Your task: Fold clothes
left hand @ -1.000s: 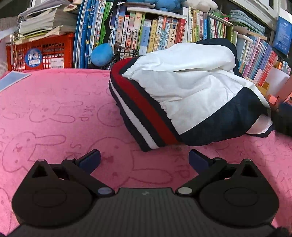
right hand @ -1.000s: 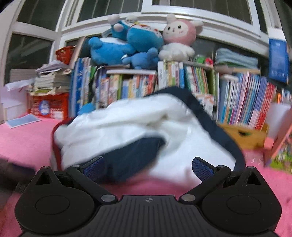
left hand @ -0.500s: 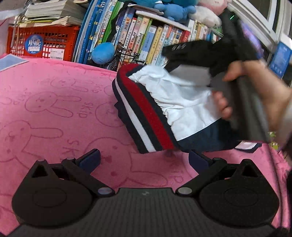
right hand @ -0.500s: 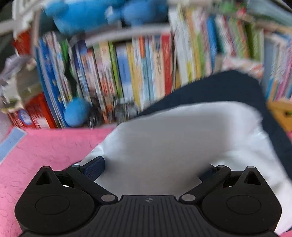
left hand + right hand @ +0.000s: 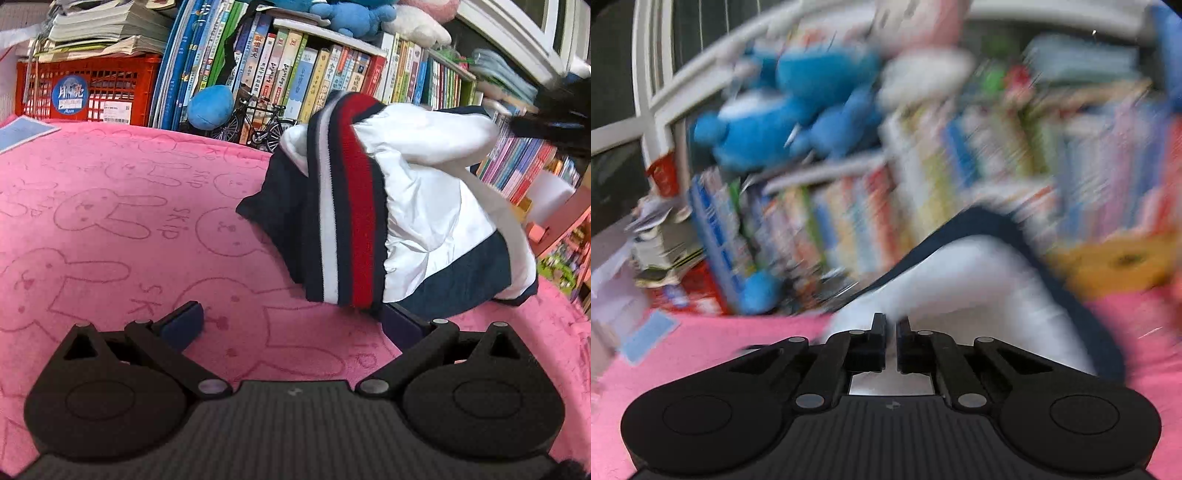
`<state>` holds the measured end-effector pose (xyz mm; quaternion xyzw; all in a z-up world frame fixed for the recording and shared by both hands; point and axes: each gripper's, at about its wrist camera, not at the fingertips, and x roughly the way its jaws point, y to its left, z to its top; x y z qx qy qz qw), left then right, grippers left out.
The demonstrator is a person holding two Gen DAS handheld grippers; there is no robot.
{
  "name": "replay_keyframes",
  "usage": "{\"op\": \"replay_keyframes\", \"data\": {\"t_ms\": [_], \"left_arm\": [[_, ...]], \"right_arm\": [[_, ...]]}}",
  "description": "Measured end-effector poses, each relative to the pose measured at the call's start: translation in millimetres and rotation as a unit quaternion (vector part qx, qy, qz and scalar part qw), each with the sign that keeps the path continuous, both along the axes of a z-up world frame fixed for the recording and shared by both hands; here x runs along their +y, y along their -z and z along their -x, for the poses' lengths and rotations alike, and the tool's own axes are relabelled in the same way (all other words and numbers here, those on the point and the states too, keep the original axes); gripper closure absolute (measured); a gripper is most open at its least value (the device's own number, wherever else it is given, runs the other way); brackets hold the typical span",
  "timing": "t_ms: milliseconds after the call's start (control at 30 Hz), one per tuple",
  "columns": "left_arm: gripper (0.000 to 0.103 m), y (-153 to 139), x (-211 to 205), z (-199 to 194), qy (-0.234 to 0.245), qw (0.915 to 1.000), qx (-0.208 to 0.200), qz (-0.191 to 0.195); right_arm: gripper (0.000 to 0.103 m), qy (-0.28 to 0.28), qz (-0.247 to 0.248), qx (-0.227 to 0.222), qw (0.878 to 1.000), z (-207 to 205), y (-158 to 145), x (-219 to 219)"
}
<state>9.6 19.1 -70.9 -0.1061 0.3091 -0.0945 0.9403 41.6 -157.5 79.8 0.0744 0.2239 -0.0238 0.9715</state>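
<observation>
A navy and white jacket (image 5: 424, 206) with a red, white and navy striped hem lies bunched on the pink rabbit-print blanket (image 5: 110, 221). Its white upper part is pulled up toward the blurred black right gripper (image 5: 554, 114) at the top right. In the blurred right wrist view the right gripper (image 5: 891, 332) is shut, with the jacket's white cloth (image 5: 979, 288) running out from between its pads. My left gripper (image 5: 291, 321) stands open low over the blanket, just in front of the jacket. The striped hem hangs over its right fingertip (image 5: 399, 325).
A long row of books (image 5: 332, 74) lines the far edge, with plush toys (image 5: 354, 14) on top. A red crate (image 5: 88, 92) under paper stacks stands far left, with a blue ball (image 5: 210, 107) and a toy bicycle (image 5: 258, 122) beside it. More books (image 5: 524, 166) slant at right.
The right gripper came over the jacket, shut on its white cloth and pulled it up and to the right. The striped hem now stands upright. The left gripper stayed in place.
</observation>
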Motion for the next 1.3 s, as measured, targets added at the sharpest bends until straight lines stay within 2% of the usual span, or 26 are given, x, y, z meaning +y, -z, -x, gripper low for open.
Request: {"op": "replay_keyframes", "data": {"t_ms": [67, 100, 200, 233, 267, 300, 333, 433, 467, 533, 633, 767, 800, 833, 867, 900, 967, 1033, 1167, 1233, 1300], "left_arm": [[0.000, 0, -3, 0, 0.000, 0.9999, 0.002, -0.011], [0.000, 0, -4, 0, 0.000, 0.9999, 0.002, -0.016], [0.000, 1, -5, 0, 0.000, 0.9998, 0.003, -0.021], [0.000, 1, -5, 0, 0.000, 0.9998, 0.003, -0.021], [0.000, 1, -4, 0, 0.000, 0.9998, 0.002, -0.019], [0.000, 1, -4, -1, 0.000, 0.9999, 0.002, -0.017], [0.000, 1, -4, -1, 0.000, 0.9999, 0.002, -0.016], [0.000, 1, -6, -1, -0.001, 0.9997, 0.003, -0.022], [0.000, 1, -7, -1, -0.001, 0.9997, 0.004, -0.025], [0.000, 1, -8, -1, -0.001, 0.9996, 0.004, -0.027], [0.000, 2, -5, 0, -0.001, 0.9999, 0.002, -0.017], [0.000, 2, 0, 1, 0.000, 1.0000, 0.000, 0.001], [0.000, 2, 0, 1, 0.000, 1.0000, 0.000, 0.002], [0.000, 2, 1, 1, 0.000, 1.0000, -0.001, 0.003], [0.000, 2, 1, 1, 0.000, 1.0000, -0.001, 0.003], [0.000, 2, 1, 1, 0.000, 1.0000, 0.000, 0.003], [0.000, 1, 1, 2, 0.000, 1.0000, -0.001, 0.004], [0.000, 1, 2, 1, 0.001, 1.0000, 0.000, 0.005], [0.000, 1, 2, 1, 0.001, 1.0000, 0.000, 0.005], [0.000, 0, 2, 1, 0.002, 1.0000, 0.000, 0.004], [0.000, 0, 2, 1, 0.002, 1.0000, 0.000, 0.004]], "right_arm": [[0.098, 0.050, 0.045, -0.014, 0.998, 31, -4, -29], [0.098, 0.064, 0.056, -0.006, 0.996, 46, -3, -47], [0.091, 0.066, 0.058, 0.016, 0.996, 85, 5, -79], [0.086, 0.053, 0.056, 0.015, 0.997, 92, 6, -81], [0.070, 0.036, 0.054, 0.012, 0.998, 99, 7, -78], [0.059, 0.015, 0.053, 0.011, 0.998, 99, 6, -70], [0.041, -0.005, 0.054, 0.009, 0.998, 96, 5, -59], [0.034, -0.085, 0.050, 0.009, 0.995, 66, -1, -5], [0.025, -0.111, 0.043, 0.016, 0.993, 52, -3, 13], [0.017, -0.160, 0.032, 0.039, 0.986, 18, -4, 54], [0.016, -0.202, 0.047, 0.080, 0.975, -37, 7, 117], [0.015, -0.230, 0.107, 0.163, 0.954, -97, 39, 183], [0.020, -0.230, 0.130, 0.175, 0.949, -102, 47, 192], [0.046, -0.227, 0.150, 0.179, 0.945, -102, 53, 195], [0.057, -0.223, 0.164, 0.180, 0.944, -102, 56, 194], [0.061, -0.219, 0.167, 0.181, 0.944, -101, 56, 189], [0.079, -0.205, 0.140, 0.178, 0.952, -95, 47, 164], [0.080, -0.168, 0.130, 0.167, 0.963, -87, 35, 128], [0.082, -0.083, 0.121, 0.163, 0.976, -60, 27, 42], [0.082, -0.046, 0.108, 0.166, 0.979, -33, 30, -4], [0.082, -0.017, 0.116, 0.175, 0.978, 2, 41, -39]]}}
